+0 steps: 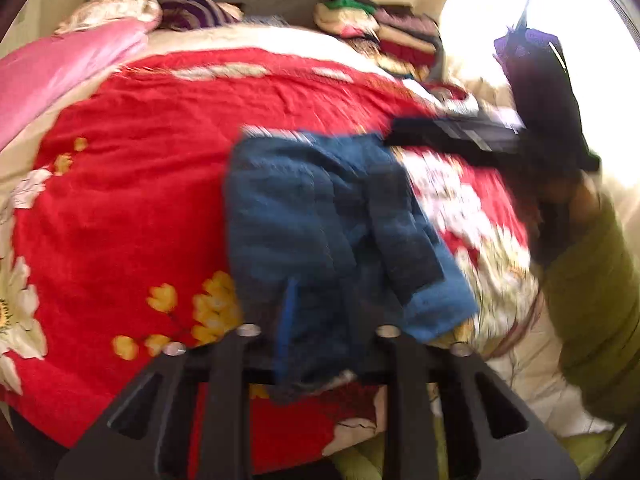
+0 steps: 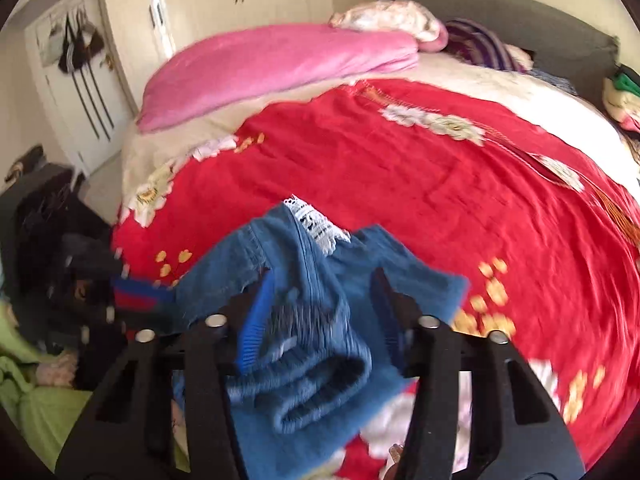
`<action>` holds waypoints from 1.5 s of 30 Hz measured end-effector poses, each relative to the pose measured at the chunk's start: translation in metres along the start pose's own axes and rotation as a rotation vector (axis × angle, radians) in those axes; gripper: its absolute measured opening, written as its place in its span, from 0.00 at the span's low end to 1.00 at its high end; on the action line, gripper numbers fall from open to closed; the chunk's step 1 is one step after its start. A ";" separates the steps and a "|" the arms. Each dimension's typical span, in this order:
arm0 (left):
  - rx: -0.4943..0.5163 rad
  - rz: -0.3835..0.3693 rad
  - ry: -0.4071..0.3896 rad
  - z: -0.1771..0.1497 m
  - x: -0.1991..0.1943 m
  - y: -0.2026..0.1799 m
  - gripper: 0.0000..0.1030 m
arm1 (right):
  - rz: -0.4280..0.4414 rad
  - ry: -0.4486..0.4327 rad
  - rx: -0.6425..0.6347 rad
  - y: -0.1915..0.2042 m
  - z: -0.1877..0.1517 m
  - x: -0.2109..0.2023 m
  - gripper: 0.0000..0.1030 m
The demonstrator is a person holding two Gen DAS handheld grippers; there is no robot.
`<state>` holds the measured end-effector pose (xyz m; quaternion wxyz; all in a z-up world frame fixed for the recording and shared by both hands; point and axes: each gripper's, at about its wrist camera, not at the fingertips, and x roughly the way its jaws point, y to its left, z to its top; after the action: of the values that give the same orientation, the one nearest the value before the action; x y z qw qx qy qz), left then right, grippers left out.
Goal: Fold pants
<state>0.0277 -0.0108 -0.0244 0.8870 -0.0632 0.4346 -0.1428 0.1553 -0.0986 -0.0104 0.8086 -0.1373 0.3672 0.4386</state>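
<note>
Blue denim pants (image 2: 312,320) lie bunched on the red quilt (image 2: 420,168), at the near edge of the bed. In the right wrist view the right gripper (image 2: 320,312) has its fingers (image 2: 256,316) spread wide, one on each side of a rolled fold of denim; fabric sits between them, but they look too far apart to be pinching it. White lace trim (image 2: 316,224) marks the far end of the pile.

In the left wrist view the pants (image 1: 320,220) run away from the camera, long axis roughly along the fingers' line, straight ahead of the left gripper (image 1: 320,320). One blue finger (image 1: 286,320) shows against the cloth; the other is lost in dark denim and blur, so I cannot tell whether they grip. The right gripper (image 1: 452,136) reaches in from the right, over the far end.

Judgement: both grippers are right at the cloth, right one best placed to close on the fold. Next move likely needs a pinch at each end, then a lift to spread.

Further back: pink blanket (image 2: 280,68), grey headboard (image 2: 500,4), folded clothes stack (image 1: 384,36).
</note>
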 end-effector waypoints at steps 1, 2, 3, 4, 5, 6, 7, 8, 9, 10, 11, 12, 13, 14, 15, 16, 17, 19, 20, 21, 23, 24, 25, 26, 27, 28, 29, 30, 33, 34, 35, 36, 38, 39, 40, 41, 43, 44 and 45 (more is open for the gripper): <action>0.020 0.002 0.009 -0.002 0.002 -0.005 0.13 | 0.011 0.021 -0.001 -0.001 0.007 0.010 0.35; 0.052 0.011 0.018 -0.006 0.006 -0.013 0.13 | 0.031 0.040 0.001 -0.003 0.011 0.018 0.35; 0.074 0.007 0.027 -0.006 0.009 -0.018 0.13 | 0.045 0.060 0.002 -0.005 0.013 0.027 0.35; 0.099 0.007 0.037 -0.009 0.011 -0.023 0.13 | 0.058 0.092 -0.006 -0.005 0.013 0.037 0.35; 0.113 0.018 0.043 -0.011 0.014 -0.026 0.13 | 0.070 0.121 -0.015 -0.005 0.013 0.045 0.35; 0.113 0.017 0.050 -0.012 0.016 -0.025 0.13 | 0.074 0.147 -0.025 -0.005 0.011 0.052 0.30; 0.105 0.012 0.053 -0.012 0.018 -0.024 0.13 | 0.070 0.180 -0.041 -0.001 0.007 0.061 0.05; 0.090 0.001 0.052 -0.011 0.017 -0.021 0.13 | 0.057 0.183 -0.053 0.005 0.003 0.064 0.04; 0.080 -0.007 0.051 -0.011 0.017 -0.019 0.13 | 0.025 0.170 -0.062 0.011 0.002 0.063 0.04; 0.078 -0.009 0.050 -0.012 0.016 -0.020 0.13 | -0.012 0.149 -0.088 0.020 0.002 0.059 0.03; 0.078 -0.008 0.049 -0.014 0.015 -0.019 0.13 | -0.050 0.124 -0.121 0.027 0.004 0.055 0.03; 0.077 -0.007 0.048 -0.014 0.016 -0.020 0.13 | -0.099 0.110 -0.151 0.031 0.007 0.054 0.03; 0.075 -0.008 0.048 -0.013 0.017 -0.019 0.13 | -0.106 0.119 -0.141 0.030 0.010 0.057 0.03; 0.074 -0.008 0.046 -0.012 0.018 -0.018 0.13 | -0.121 0.130 -0.134 0.029 0.010 0.063 0.03; 0.073 -0.008 0.044 -0.013 0.017 -0.018 0.13 | -0.145 0.146 -0.152 0.028 0.009 0.070 0.03; 0.072 -0.009 0.043 -0.013 0.016 -0.019 0.14 | -0.158 0.154 -0.161 0.029 0.007 0.076 0.03; 0.071 -0.010 0.045 -0.013 0.016 -0.019 0.15 | -0.169 0.155 -0.157 0.028 0.005 0.081 0.04; 0.071 -0.011 0.049 -0.014 0.017 -0.019 0.15 | -0.181 0.143 -0.132 0.025 0.002 0.086 0.05; 0.072 -0.010 0.050 -0.014 0.017 -0.019 0.15 | -0.187 0.133 -0.117 0.022 0.002 0.084 0.06; 0.072 -0.011 0.050 -0.014 0.017 -0.019 0.15 | -0.181 0.121 -0.088 0.019 0.002 0.081 0.07; 0.070 -0.012 0.052 -0.015 0.017 -0.020 0.15 | -0.161 0.092 -0.051 0.016 0.003 0.073 0.09; 0.068 -0.013 0.052 -0.015 0.017 -0.020 0.15 | -0.159 0.080 -0.041 0.016 0.004 0.069 0.12; 0.067 -0.014 0.053 -0.015 0.017 -0.020 0.15 | -0.162 0.061 -0.029 0.015 0.004 0.061 0.18; 0.066 -0.013 0.053 -0.015 0.017 -0.020 0.15 | -0.165 0.048 -0.024 0.015 0.004 0.056 0.22; 0.067 -0.012 0.053 -0.015 0.017 -0.021 0.15 | -0.167 0.032 -0.018 0.015 0.005 0.050 0.28; 0.067 -0.011 0.054 -0.015 0.017 -0.021 0.16 | -0.171 0.009 -0.010 0.014 0.004 0.041 0.31; 0.067 -0.010 0.054 -0.015 0.017 -0.021 0.16 | -0.174 -0.002 -0.005 0.014 0.005 0.036 0.32; 0.067 -0.010 0.053 -0.015 0.017 -0.021 0.16 | -0.177 -0.018 0.002 0.014 0.004 0.029 0.36; 0.068 -0.006 0.053 -0.015 0.017 -0.022 0.16 | -0.186 -0.061 0.019 0.014 0.002 0.011 0.51; 0.068 -0.005 0.054 -0.015 0.017 -0.023 0.16 | -0.190 -0.077 0.025 0.015 0.000 0.004 0.53; 0.069 -0.005 0.055 -0.015 0.017 -0.023 0.16 | -0.188 -0.090 0.028 0.016 -0.001 -0.002 0.55; 0.071 -0.003 0.054 -0.016 0.017 -0.024 0.16 | -0.187 -0.101 0.032 0.017 -0.003 -0.007 0.58; 0.073 -0.004 0.054 -0.016 0.016 -0.024 0.18 | -0.193 -0.117 0.041 0.018 -0.007 -0.015 0.61; 0.076 -0.003 0.054 -0.016 0.016 -0.025 0.18 | -0.198 -0.124 0.043 0.019 -0.009 -0.020 0.63; 0.078 -0.004 0.055 -0.017 0.016 -0.024 0.19 | -0.200 -0.128 0.045 0.019 -0.010 -0.022 0.64; 0.080 -0.004 0.056 -0.017 0.016 -0.025 0.19 | -0.200 -0.130 0.049 0.019 -0.012 -0.025 0.65; 0.082 -0.004 0.057 -0.017 0.015 -0.026 0.20 | -0.208 -0.141 0.059 0.020 -0.017 -0.030 0.68; 0.083 -0.006 0.056 -0.017 0.015 -0.027 0.21 | -0.208 -0.147 0.067 0.019 -0.019 -0.034 0.68; 0.083 -0.008 0.056 -0.018 0.014 -0.028 0.23 | -0.205 -0.151 0.073 0.020 -0.020 -0.036 0.69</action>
<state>0.0163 -0.0412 -0.0391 0.8759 -0.0238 0.4525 -0.1659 0.1175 -0.1200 0.0034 0.8791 -0.1112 0.3049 0.3491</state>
